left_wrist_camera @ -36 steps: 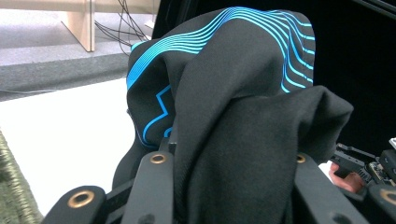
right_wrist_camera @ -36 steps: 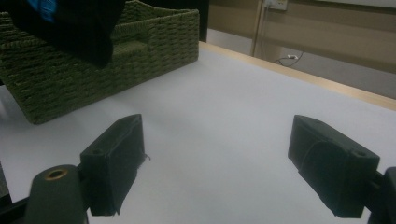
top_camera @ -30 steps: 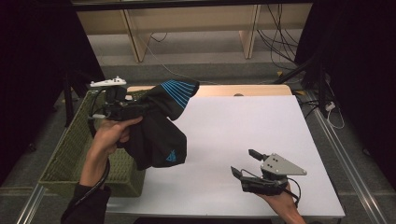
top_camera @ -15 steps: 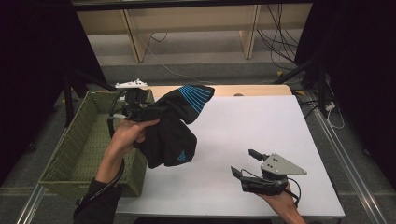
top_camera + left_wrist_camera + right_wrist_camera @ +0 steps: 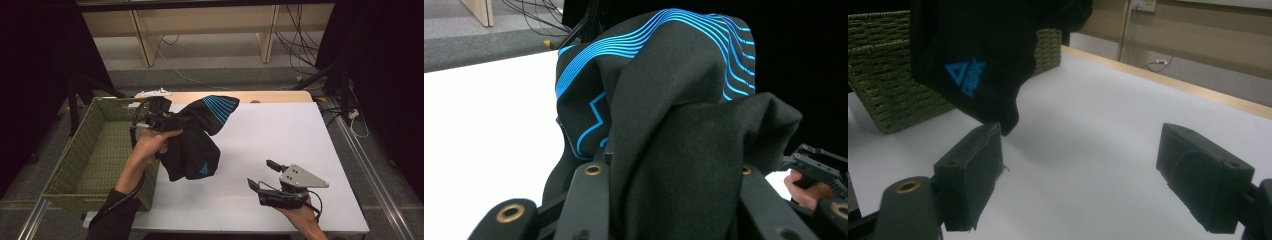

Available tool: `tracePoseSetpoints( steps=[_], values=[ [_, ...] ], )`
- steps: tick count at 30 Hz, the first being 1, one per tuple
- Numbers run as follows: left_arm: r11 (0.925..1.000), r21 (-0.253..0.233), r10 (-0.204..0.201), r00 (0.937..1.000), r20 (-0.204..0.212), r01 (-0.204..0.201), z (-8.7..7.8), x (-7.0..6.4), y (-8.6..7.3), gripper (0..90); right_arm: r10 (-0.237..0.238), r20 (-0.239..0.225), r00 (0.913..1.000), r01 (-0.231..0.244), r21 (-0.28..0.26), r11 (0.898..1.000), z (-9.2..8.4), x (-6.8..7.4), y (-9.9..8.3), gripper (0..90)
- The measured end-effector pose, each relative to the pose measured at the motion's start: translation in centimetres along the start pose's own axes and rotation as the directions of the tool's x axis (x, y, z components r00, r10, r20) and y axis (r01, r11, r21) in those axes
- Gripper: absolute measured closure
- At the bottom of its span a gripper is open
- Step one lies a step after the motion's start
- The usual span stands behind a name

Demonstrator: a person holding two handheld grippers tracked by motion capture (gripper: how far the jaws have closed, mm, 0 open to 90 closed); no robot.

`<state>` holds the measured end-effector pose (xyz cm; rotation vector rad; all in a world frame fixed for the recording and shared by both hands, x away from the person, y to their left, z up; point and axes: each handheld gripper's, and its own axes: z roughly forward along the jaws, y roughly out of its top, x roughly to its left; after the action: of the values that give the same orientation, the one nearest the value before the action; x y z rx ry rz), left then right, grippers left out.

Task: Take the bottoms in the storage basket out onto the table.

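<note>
White table (image 5: 280, 135) with a wood back edge, dark curtains either side, cables on the floor behind. A blue triangle logo reading PEAK shows on the black garment (image 5: 192, 145) (blue stripes up top). Left gripper (image 5: 162, 119) is clamped on the garment, hanging just right of the green basket (image 5: 95, 155). Right gripper (image 5: 265, 175) rests spread wide, empty, well right of the basket.

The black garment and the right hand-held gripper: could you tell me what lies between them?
Only bare white table, seen in the high view, between garment and gripper.
</note>
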<state>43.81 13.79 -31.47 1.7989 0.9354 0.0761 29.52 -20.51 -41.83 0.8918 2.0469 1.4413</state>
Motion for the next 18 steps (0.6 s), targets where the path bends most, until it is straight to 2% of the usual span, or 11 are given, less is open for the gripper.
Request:
tracePoseSetpoints(
  steps=[4, 18],
  values=[
    [1.0000, 0.009, -0.003, 1.0000, -0.003, 0.003, 0.9, -0.1, -0.2, 68.8, -0.005, -0.002, 1.0000, 0.005, -0.008, 1.000, 0.0, 0.0, 0.0, 19.6],
    [0.9991, 0.040, -0.015, 0.9994, 0.031, 0.014, 4.2, -0.9, -1.2, 68.6, -0.001, -0.001, 1.0000, 0.001, -0.005, 1.000, -0.1, -0.1, 0.0, 19.6]
  ],
)
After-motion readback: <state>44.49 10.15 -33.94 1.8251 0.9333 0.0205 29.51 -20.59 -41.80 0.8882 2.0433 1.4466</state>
